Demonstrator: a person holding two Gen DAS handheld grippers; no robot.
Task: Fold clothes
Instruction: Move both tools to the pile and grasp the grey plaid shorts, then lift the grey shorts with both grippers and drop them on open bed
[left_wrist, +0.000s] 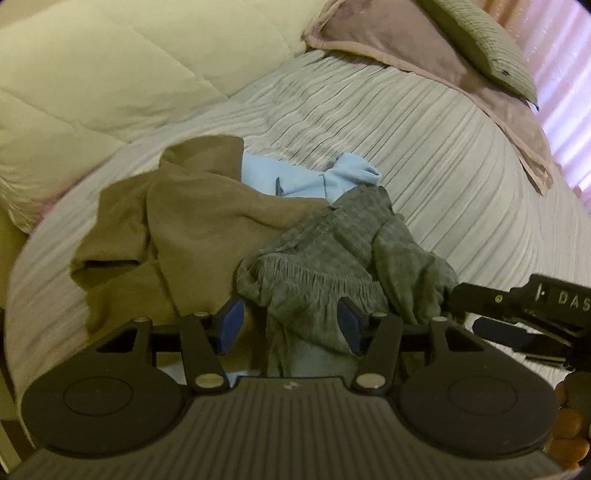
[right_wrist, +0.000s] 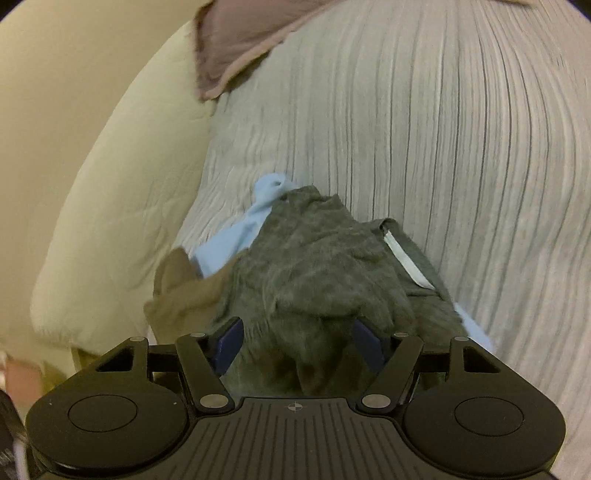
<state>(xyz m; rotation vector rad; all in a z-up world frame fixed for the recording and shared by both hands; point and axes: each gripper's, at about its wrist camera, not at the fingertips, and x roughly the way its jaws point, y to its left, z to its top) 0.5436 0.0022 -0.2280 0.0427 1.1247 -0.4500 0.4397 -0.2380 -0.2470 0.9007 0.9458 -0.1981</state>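
**Supervisor:** Left wrist view: status?

**Operator:** I saw nothing folded. The grey garment (left_wrist: 343, 251), brown garment (left_wrist: 177, 229) and blue garment (left_wrist: 291, 177) lay heaped near the bed (left_wrist: 424, 147) edge. My left gripper (left_wrist: 291, 325) stood wide, grey cloth between its jaws, unpinched. "DAS" was legible on the right gripper (left_wrist: 524, 314).

**Supervisor:** Right wrist view?

**Operator:** Right gripper (right_wrist: 295, 343) likewise spread over the grey garment (right_wrist: 317, 258), gripping nothing. All folding remained.

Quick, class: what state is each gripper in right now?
Left gripper: open, straddling the fringed grey knitted garment, not gripping it.
Right gripper: open, over the same garment.
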